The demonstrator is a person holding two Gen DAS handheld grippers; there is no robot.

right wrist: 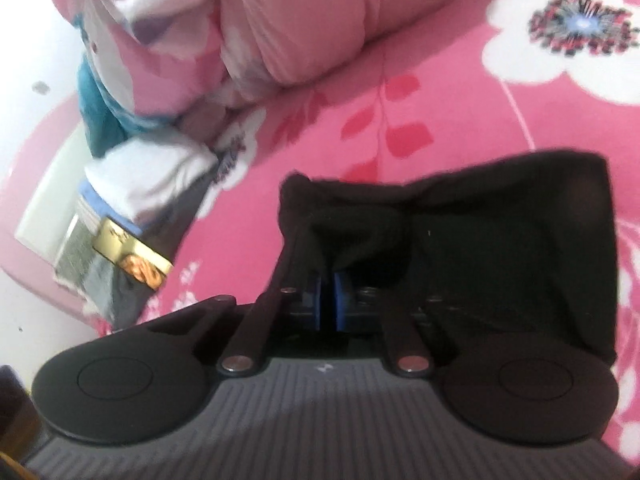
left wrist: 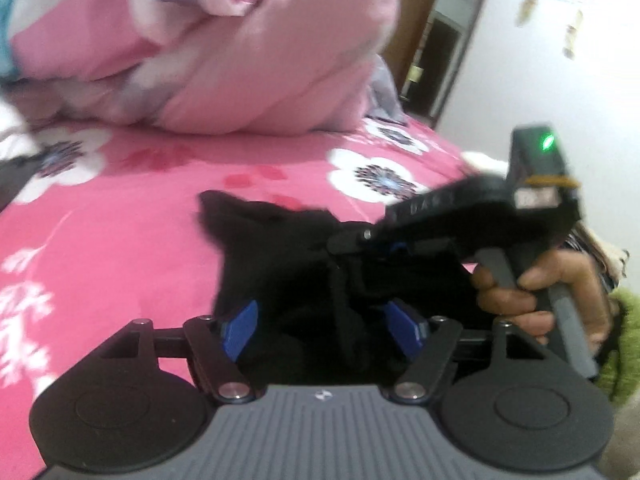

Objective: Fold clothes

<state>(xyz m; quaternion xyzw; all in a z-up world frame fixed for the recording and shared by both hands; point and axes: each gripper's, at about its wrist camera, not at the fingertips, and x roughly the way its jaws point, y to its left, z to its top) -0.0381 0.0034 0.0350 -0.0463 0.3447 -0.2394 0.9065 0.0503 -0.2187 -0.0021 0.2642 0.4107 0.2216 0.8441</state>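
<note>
Black fabric, a small dark garment (right wrist: 500,232), lies bunched on the bed's pink floral sheet (right wrist: 460,112), and both tools are at it. In the right wrist view the right tool (right wrist: 328,300) has its blue pads brought almost together, with a raised fold of the garment's left edge pinched between them; the rest of the cloth spreads to the right of the tool and drapes over its right linkage. In the left wrist view the left tool (left wrist: 320,328) stands partly wide, its blue pads (left wrist: 240,332) well apart with the black cloth lying between them; whether the pads press on it I cannot tell. Just beyond it the right tool reaches in from the right, gripped by a hand (left wrist: 532,296) with a green sleeve (left wrist: 620,344) behind. A rolled pink quilt (left wrist: 240,60) lies at the far side of the bed, well apart from the garment, and folded clothes (right wrist: 132,208) sit at the bed's left edge.
</note>
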